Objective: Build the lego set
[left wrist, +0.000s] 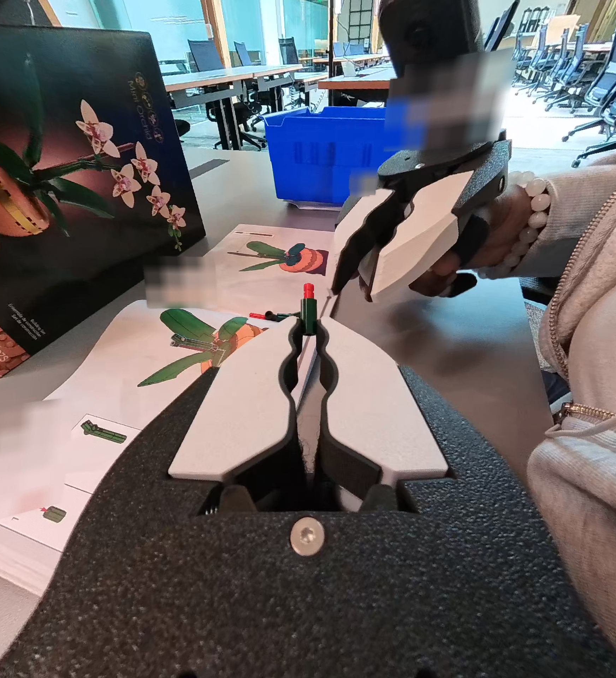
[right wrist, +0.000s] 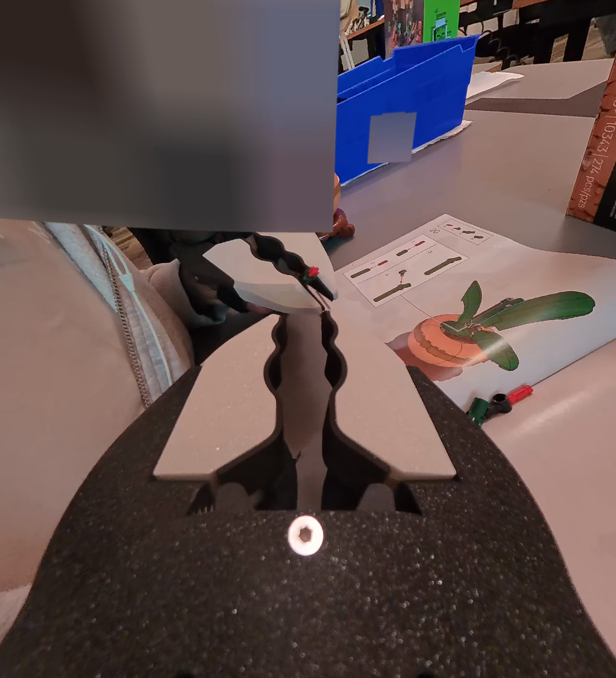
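My left gripper (left wrist: 308,324) is shut on a short dark green stem piece (left wrist: 308,313) with a red pin (left wrist: 308,290) standing out of its top. It holds the piece upright above the open instruction booklet (left wrist: 189,352). In the right wrist view the same left gripper (right wrist: 323,299) with the green and red piece (right wrist: 311,274) sits just beyond my right gripper (right wrist: 303,319), which is open and empty. The right gripper (left wrist: 352,293) points down, close to the right of the held piece. A loose green piece (right wrist: 477,409), a black connector (right wrist: 501,401) and a red pin (right wrist: 519,392) lie on the booklet (right wrist: 537,286).
The set's dark box (left wrist: 79,165) stands at the left of the grey table (left wrist: 248,183); it also shows at the far right (right wrist: 614,146). A blue bin (left wrist: 317,154) stands behind the booklet. A person in a beige zipped jacket (left wrist: 592,367) sits close on the right. Small brown parts (right wrist: 343,223) lie near the bin. Only a small space, under 4 cm, lies between the two pairs of fingers. From either gripper's tips it is about 11 cm to the black connector (right wrist: 501,401).
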A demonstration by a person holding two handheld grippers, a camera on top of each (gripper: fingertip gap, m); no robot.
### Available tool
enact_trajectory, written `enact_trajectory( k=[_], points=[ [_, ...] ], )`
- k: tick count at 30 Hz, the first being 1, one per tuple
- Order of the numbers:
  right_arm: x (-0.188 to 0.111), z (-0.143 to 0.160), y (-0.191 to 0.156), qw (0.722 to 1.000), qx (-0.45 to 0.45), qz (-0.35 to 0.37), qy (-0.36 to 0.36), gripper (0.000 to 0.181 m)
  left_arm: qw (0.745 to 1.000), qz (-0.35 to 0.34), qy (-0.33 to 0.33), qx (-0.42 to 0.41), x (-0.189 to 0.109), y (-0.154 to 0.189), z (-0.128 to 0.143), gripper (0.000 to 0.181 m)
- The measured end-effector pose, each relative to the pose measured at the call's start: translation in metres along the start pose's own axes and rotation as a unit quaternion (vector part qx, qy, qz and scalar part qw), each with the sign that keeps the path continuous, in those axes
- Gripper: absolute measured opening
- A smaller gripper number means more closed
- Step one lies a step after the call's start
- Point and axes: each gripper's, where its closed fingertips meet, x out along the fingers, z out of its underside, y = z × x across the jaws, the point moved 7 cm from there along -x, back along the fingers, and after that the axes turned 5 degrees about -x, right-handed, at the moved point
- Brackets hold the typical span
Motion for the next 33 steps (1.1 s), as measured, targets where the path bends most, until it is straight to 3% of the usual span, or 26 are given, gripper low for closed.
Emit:
enact_trajectory(
  k=[33],
  points=[
    [0.014, -0.013, 0.002, 0.998, -0.01, -0.025, 0.055, 0.019, 0.999, 0.017, -0.009, 0.026, 0.003, 0.005, 0.001, 0.006]
  ],
)
